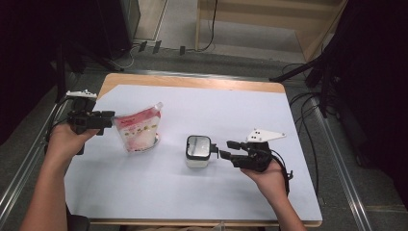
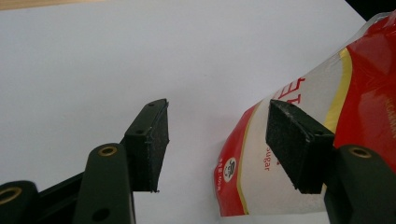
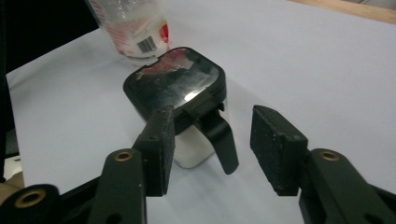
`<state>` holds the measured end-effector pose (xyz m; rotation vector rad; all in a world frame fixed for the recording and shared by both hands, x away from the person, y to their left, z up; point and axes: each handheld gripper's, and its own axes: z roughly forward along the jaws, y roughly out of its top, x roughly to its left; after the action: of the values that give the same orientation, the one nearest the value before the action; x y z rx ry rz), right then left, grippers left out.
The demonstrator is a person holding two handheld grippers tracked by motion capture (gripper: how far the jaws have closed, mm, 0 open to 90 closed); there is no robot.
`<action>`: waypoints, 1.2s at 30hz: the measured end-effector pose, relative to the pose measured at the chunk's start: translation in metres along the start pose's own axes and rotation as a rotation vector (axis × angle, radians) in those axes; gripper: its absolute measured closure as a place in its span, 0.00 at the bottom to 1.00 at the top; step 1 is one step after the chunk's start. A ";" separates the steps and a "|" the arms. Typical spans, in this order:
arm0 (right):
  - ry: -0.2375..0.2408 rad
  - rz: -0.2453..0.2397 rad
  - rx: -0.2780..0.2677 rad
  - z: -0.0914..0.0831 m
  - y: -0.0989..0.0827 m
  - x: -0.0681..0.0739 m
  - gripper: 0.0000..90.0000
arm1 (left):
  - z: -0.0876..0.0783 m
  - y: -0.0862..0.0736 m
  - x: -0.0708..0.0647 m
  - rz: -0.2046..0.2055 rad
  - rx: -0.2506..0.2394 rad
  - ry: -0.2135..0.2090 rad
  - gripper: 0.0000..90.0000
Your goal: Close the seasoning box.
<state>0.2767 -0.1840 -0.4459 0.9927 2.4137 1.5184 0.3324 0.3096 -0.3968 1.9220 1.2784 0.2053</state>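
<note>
A red and white sugar pouch (image 1: 139,129) stands left of centre on the white sheet (image 1: 192,106). My left gripper (image 1: 109,120) is level with it at its left edge and open. In the left gripper view the pouch (image 2: 327,93) lies beside and behind the right-hand pad, and the left gripper (image 2: 217,140) has nothing pressed between its pads. A white container with a glossy black lid (image 1: 198,150) stands mid-table. My right gripper (image 1: 227,149) is just to its right, open. In the right gripper view the container's black latch tab (image 3: 223,142) hangs between the untouching pads of the right gripper (image 3: 215,126).
The sheet covers a wooden table whose bare edge (image 1: 192,81) shows at the back. Metal rails (image 1: 344,168) run along both sides, and cables and stands sit on the floor behind. In the right gripper view the pouch (image 3: 135,28) stands beyond the container (image 3: 175,79).
</note>
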 end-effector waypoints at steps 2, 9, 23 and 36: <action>-0.007 0.002 -0.002 -0.001 0.000 -0.001 0.53 | 0.000 0.000 0.000 0.000 -0.001 0.001 0.44; -0.047 0.020 -0.021 -0.005 -0.006 -0.013 0.40 | 0.001 -0.001 0.001 -0.007 0.006 0.000 0.44; -0.108 0.025 -0.020 -0.008 -0.019 -0.038 0.30 | 0.005 -0.005 0.004 0.005 0.011 0.004 0.43; -0.158 0.045 -0.012 -0.012 -0.023 -0.050 0.30 | 0.012 -0.010 0.008 -0.008 0.027 0.004 0.40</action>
<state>0.3002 -0.2290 -0.4712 1.1260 2.2867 1.4076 0.3356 0.3121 -0.4137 1.9394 1.2976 0.1883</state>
